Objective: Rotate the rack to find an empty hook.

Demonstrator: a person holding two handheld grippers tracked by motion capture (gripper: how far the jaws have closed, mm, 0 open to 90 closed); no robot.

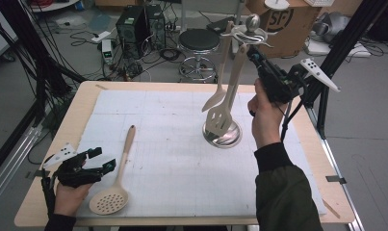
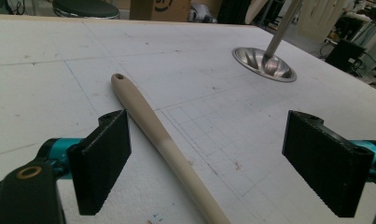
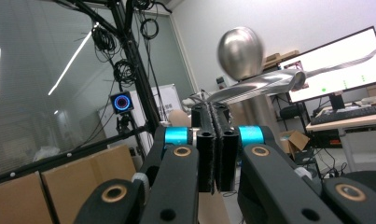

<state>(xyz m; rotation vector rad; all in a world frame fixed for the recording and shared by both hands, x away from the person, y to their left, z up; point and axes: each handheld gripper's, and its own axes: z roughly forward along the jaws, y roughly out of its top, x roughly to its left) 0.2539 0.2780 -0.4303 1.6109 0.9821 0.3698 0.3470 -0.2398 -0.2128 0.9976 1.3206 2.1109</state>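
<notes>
I am lining my left tool (image 2: 206, 158) up on the skimmer (image 1: 115, 180), which is lying flat on the bench (image 1: 182, 144) near its front left edge; my jaws are standing released to either side of its handle, ready to close. My right tool (image 1: 252, 52), clenched on nothing I can see, is hovering by the rack (image 1: 249, 33), where the slotted turner (image 1: 225, 103) and another utensil (image 1: 219, 77) are hanging clear of the bench.

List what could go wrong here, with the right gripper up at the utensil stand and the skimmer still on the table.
1. The right gripper, jaws shut, is close to the stand's top; a nudge might tip the stand or swing the hanging slotted turner off its hook.
2. The left gripper is open astride the skimmer's handle, which lies diagonally; closing now could twist it aside.
</notes>
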